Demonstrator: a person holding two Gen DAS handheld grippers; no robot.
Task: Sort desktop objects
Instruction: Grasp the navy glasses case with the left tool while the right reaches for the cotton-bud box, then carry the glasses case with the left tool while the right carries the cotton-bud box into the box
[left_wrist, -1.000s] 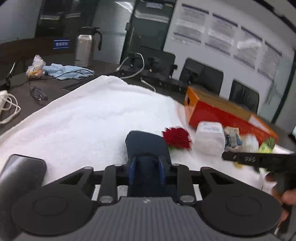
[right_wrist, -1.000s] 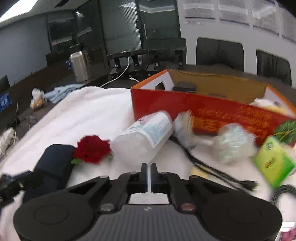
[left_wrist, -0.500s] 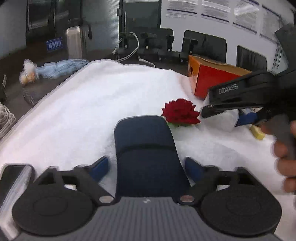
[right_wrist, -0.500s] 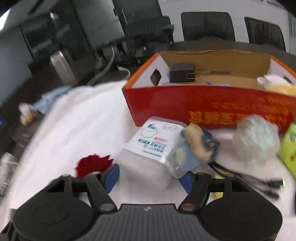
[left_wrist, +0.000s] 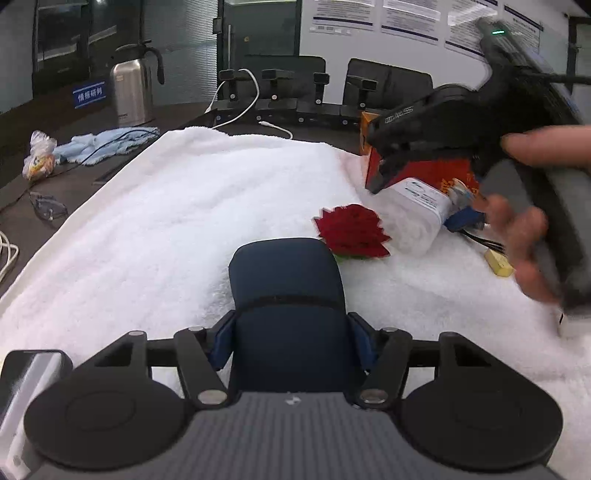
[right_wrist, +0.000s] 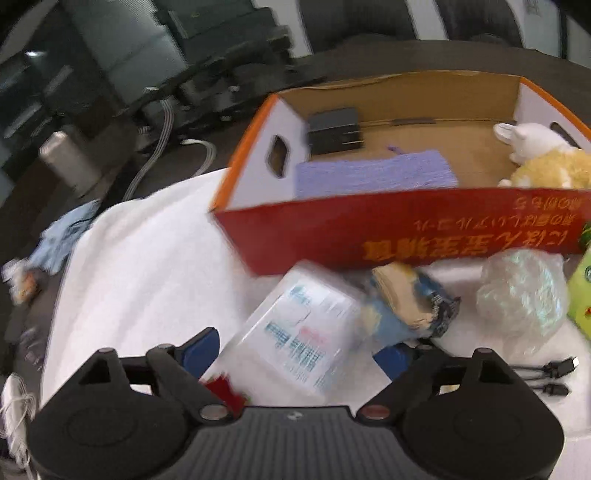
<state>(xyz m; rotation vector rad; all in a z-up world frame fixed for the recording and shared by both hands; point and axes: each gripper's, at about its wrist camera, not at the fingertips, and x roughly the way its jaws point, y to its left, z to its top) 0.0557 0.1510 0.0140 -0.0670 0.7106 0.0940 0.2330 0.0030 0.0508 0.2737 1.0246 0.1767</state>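
Left wrist view shows the left tool (left_wrist: 291, 341) clamped on a dark navy soft rectangular case (left_wrist: 286, 291) lying on the white towel over the counter, beside a red fabric rose (left_wrist: 351, 230). Right wrist view shows the right tool (right_wrist: 295, 354) spread wide around a clear plastic box of cotton pads (right_wrist: 295, 332) near the red-and-orange open cardboard box (right_wrist: 406, 225). I judge the slick box could slip sideways, or the crumpled snack packet (right_wrist: 410, 302) touching it could get pinched too.

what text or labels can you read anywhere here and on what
Blue sign on the back counter: white Chinese characters, too blurred to quote.
Right hand-held gripper body: pale embossed lettering, too blurred to read.
Red box front: upside-down yellow characters, blurred.
Clear plastic wipes pack: blue print, unreadable.
Wall posters: too small to read.
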